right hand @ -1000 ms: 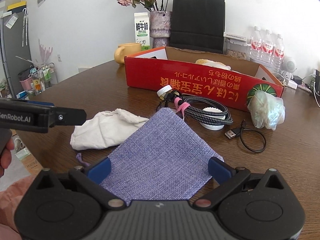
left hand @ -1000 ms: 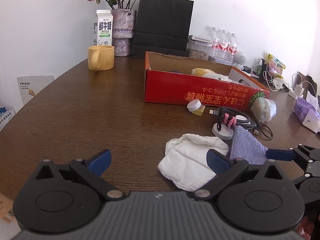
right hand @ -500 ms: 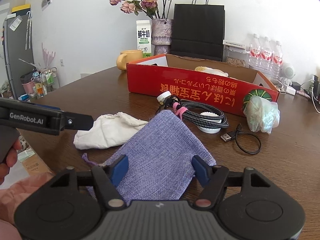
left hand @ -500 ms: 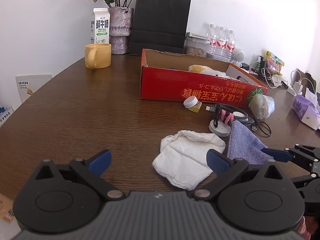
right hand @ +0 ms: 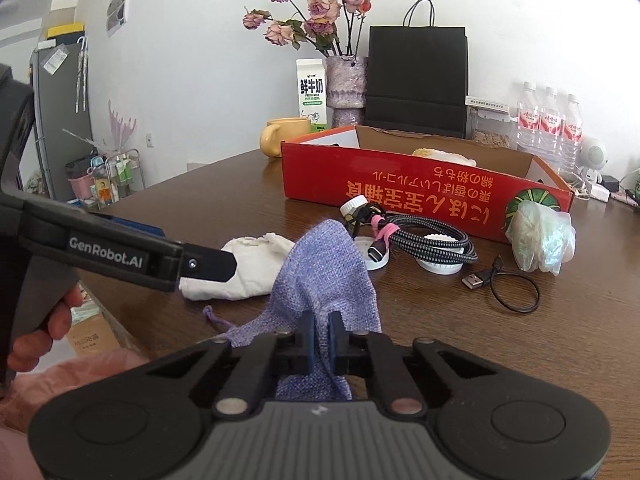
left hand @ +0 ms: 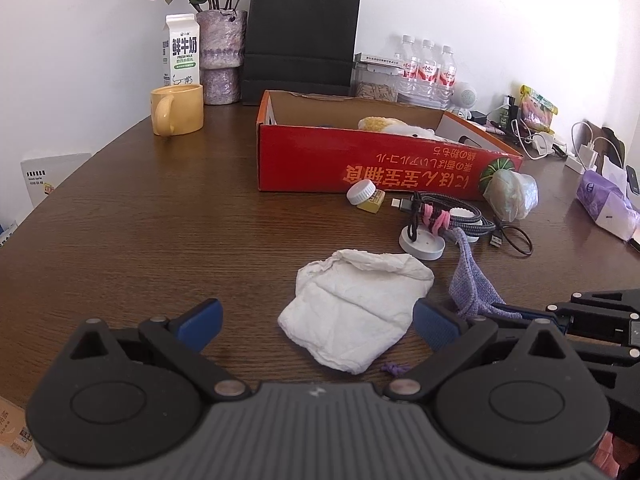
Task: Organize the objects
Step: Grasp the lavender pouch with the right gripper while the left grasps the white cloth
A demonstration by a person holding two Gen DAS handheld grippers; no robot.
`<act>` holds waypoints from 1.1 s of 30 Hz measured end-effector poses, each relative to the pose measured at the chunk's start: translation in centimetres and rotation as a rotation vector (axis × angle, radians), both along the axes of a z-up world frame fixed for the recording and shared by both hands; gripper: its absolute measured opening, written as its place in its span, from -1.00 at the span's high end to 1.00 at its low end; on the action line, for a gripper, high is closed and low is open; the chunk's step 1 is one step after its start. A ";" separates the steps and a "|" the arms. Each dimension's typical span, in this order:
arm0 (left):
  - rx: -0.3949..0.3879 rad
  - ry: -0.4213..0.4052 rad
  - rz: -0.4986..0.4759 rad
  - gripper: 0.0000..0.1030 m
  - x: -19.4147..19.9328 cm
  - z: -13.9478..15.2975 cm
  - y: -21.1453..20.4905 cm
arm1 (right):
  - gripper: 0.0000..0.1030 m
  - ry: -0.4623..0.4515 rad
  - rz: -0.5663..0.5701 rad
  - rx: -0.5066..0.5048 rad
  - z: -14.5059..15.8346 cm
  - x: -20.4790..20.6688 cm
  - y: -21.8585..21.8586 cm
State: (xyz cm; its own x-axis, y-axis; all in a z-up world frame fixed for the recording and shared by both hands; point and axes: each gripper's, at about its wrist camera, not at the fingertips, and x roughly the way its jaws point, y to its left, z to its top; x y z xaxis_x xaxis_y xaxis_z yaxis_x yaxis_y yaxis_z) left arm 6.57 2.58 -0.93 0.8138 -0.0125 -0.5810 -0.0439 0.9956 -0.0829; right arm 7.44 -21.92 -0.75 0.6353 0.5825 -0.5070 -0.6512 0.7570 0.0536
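The right tool (right hand: 319, 334) has just been closing and now clamps the pouch (right hand: 324, 268), bunched directly ahead of it. The left tool (left hand: 316, 320) stands released, cloth (left hand: 356, 312) just ahead. Box (right hand: 400, 188) beyond holds little; cables (right hand: 424, 236), cloth and pouch remain on the worktop (left hand: 140, 240).

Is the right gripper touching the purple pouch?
Touching. The right wrist view shows the right gripper with both pads pinching a fold of the purple pouch.

You are in a lived-in home — a round wooden dining table (left hand: 140, 220) crowded with a milk carton (left hand: 181, 50), yellow mug (left hand: 177, 109) and vase of dried roses (right hand: 346, 80), with a fridge (right hand: 60, 120) and storage cart (right hand: 106, 178) at left of the right-wrist frame.
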 end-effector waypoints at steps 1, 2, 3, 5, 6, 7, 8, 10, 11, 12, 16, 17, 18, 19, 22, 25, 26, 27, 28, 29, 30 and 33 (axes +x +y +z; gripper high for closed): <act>0.002 -0.003 -0.002 -1.00 0.0 0.0 -0.1 | 0.91 0.005 -0.008 0.017 0.1 0.0 -0.4; 0.002 -0.006 -0.005 -1.00 0.0 0.1 -0.1 | 0.91 0.001 -0.023 0.029 0.3 0.1 -0.8; 0.002 -0.006 -0.009 -1.00 0.1 0.1 -0.2 | 0.91 -0.002 -0.035 0.042 0.5 0.2 -1.3; 0.003 -0.002 -0.021 -1.00 0.4 0.1 -0.5 | 0.91 -0.002 -0.061 0.070 0.8 0.5 -2.3; 0.007 0.002 -0.029 -1.00 0.5 0.0 -0.6 | 0.91 -0.003 -0.076 0.082 0.9 0.7 -2.9; 0.013 0.007 -0.040 -1.00 0.7 0.0 -0.8 | 0.91 -0.003 -0.086 0.090 1.1 0.9 -3.3; 0.017 0.011 -0.056 -1.00 0.9 -0.1 -1.0 | 0.91 -0.006 -0.098 0.097 1.2 1.0 -3.7; 0.025 0.022 -0.081 -1.00 1.4 -0.3 -1.4 | 0.91 -0.008 -0.118 0.107 1.3 1.4 -4.4; 0.031 0.025 -0.089 -1.00 1.6 -0.3 -1.5 | 0.91 -0.010 -0.127 0.111 1.4 1.6 -4.6; 0.036 0.026 -0.100 -1.00 1.9 -0.4 -1.6 | 0.91 -0.011 -0.132 0.114 1.4 1.7 -4.7; 0.055 0.047 -0.118 -1.00 3.4 -0.8 -1.8 | 0.90 -0.005 -0.136 0.117 1.2 2.0 -5.0; 0.056 0.060 -0.131 -1.00 3.9 -1.1 -1.8 | 0.91 -0.004 -0.138 0.117 1.1 2.0 -5.0; 0.055 0.075 -0.144 -1.00 4.3 -1.3 -1.8 | 0.91 -0.003 -0.139 0.118 1.1 2.1 -5.0; 0.072 0.068 -0.146 -1.00 4.5 -1.5 -1.9 | 0.91 -0.002 -0.141 0.119 1.1 2.1 -5.0; 0.084 0.062 -0.155 -1.00 4.8 -1.7 -2.0 | 0.90 -0.003 -0.141 0.121 1.1 2.2 -5.1; 0.067 0.051 -0.145 -1.00 4.8 -1.7 -1.8 | 0.90 -0.004 -0.138 0.121 1.1 2.1 -5.1; 0.065 0.050 -0.143 -1.00 4.7 -1.7 -1.9 | 0.90 -0.004 -0.138 0.121 1.1 2.1 -5.0; 0.065 0.052 -0.142 -1.00 4.6 -1.7 -1.9 | 0.90 -0.004 -0.139 0.120 1.1 2.1 -5.0; 0.063 0.051 -0.150 -0.99 4.5 -1.7 -2.0 | 0.90 -0.004 -0.139 0.120 1.1 2.1 -5.1; 0.063 0.046 -0.159 -0.92 4.4 -1.6 -2.1 | 0.90 -0.004 -0.138 0.121 1.1 2.1 -5.1; 0.069 0.041 -0.163 -0.86 4.2 -1.6 -2.3 | 0.90 -0.003 -0.138 0.122 1.1 2.1 -5.0; 0.092 0.021 -0.166 -0.56 4.0 -1.5 -2.6 | 0.90 -0.002 -0.135 0.121 1.1 2.1 -4.9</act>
State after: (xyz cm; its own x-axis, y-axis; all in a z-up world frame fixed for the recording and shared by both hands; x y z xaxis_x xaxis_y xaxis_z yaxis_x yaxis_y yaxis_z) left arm 10.59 -0.04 -2.47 0.7925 -0.0919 -0.6029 0.1212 0.9926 0.0081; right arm 9.51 -26.80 0.34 0.7124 0.5489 -0.4373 -0.5447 0.8254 0.1487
